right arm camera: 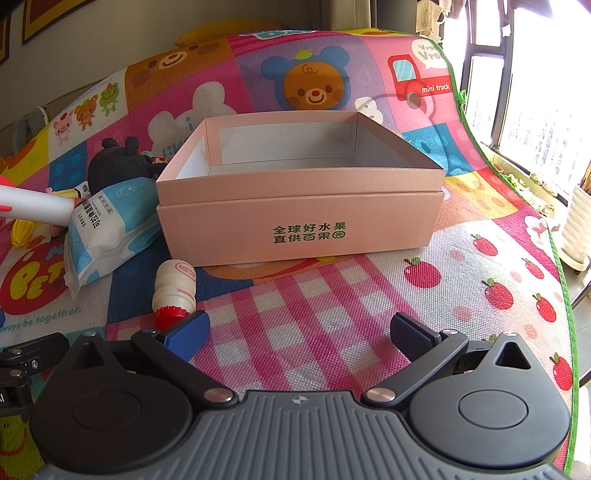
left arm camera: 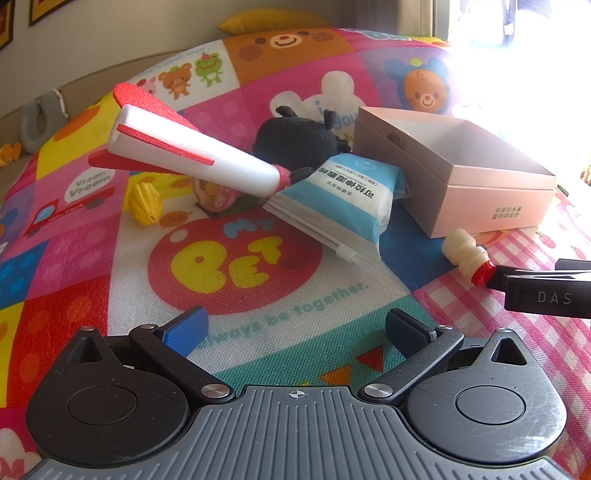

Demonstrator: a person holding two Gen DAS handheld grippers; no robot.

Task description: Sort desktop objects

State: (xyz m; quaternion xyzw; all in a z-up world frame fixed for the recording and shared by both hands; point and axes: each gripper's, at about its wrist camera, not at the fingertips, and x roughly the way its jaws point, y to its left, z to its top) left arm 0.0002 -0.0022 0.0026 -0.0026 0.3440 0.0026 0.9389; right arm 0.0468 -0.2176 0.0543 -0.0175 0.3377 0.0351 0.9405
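Note:
An empty pink box [right arm camera: 299,218] stands on the colourful mat; it also shows in the left wrist view [left arm camera: 480,199]. Left of it lie a blue-white wipes pack [left arm camera: 340,199] [right arm camera: 107,229], a black plush toy [left arm camera: 295,140] [right arm camera: 118,162], a white-red foam plane [left arm camera: 184,155], a yellow toy corn [left arm camera: 144,203] and a small round pink item [left arm camera: 214,194]. A small white bottle with a red cap [right arm camera: 173,291] [left arm camera: 467,254] lies on its side just beyond my right gripper's left fingertip. My right gripper [right arm camera: 299,332] is open and empty. My left gripper [left arm camera: 295,328] is open and empty above the mat.
The mat [right arm camera: 461,280] ends at a green edge on the right, beside a window. A yellow cushion [left arm camera: 273,18] lies at the far edge. My right gripper's body shows in the left wrist view [left arm camera: 546,295] at the right.

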